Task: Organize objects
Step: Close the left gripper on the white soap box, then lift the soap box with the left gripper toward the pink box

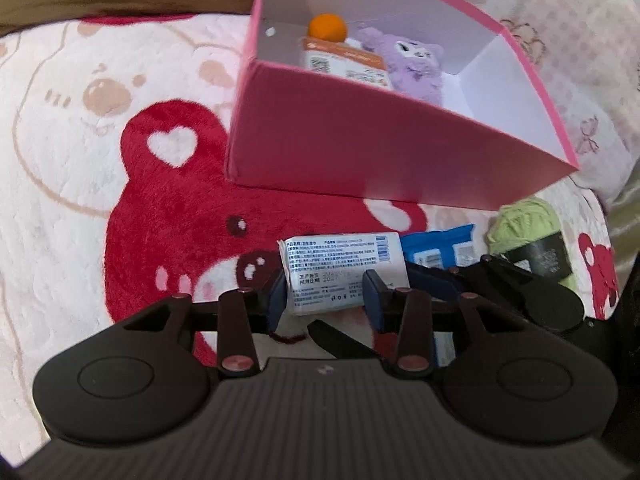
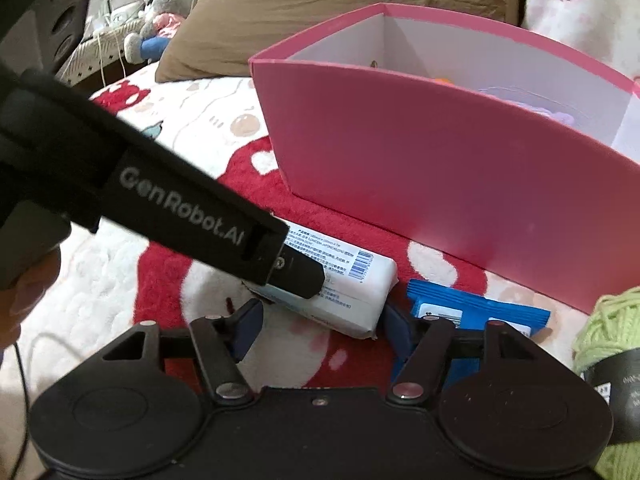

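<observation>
A white wipes pack (image 1: 344, 264) lies tilted on the bear-print blanket, just in front of the pink box (image 1: 360, 148). My left gripper (image 1: 326, 298) is shut on the pack's near part, one blue pad at its left edge and the other over its lower right. In the right wrist view a left finger (image 2: 304, 276) rests on the pack (image 2: 352, 300). My right gripper (image 2: 322, 328) is open, its pads standing on either side of the pack's near edge. The box holds an orange ball (image 1: 328, 28), an orange-white packet (image 1: 344, 60) and a purple plush (image 1: 408, 64).
A blue packet (image 2: 472, 308) lies right of the pack, and a green yarn ball (image 2: 608, 320) sits further right. The pink box wall (image 2: 440, 184) rises close behind them. A brown pillow (image 2: 320, 8) lies beyond the box. A hand (image 2: 24, 280) shows at the left edge.
</observation>
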Demonstrator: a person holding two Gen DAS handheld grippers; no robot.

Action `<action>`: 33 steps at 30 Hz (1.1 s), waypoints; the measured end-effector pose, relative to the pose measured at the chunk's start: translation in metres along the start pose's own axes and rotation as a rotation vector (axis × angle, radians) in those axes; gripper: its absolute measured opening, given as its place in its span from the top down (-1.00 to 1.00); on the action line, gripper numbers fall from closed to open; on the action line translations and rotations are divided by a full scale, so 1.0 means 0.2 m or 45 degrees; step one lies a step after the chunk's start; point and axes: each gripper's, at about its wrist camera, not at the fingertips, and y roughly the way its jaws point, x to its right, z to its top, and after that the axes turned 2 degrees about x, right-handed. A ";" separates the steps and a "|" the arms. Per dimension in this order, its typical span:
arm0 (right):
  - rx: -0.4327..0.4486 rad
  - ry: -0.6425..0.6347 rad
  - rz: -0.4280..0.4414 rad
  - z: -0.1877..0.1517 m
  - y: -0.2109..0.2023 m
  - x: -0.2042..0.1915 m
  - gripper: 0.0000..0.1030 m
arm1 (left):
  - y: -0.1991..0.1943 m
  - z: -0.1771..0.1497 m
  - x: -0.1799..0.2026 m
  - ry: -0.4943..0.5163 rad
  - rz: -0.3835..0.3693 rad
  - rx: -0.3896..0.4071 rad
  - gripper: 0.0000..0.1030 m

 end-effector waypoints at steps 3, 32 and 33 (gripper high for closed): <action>0.006 -0.002 -0.007 0.00 -0.04 0.00 -0.41 | -0.03 0.00 0.04 0.038 -0.015 -0.008 0.24; 0.215 0.030 -0.038 0.11 -0.54 0.13 -0.58 | -0.36 -0.01 0.51 0.234 -0.088 0.046 0.28; 0.223 0.026 -0.041 0.11 -0.56 0.14 -0.58 | -0.37 0.00 0.52 0.235 -0.090 0.050 0.28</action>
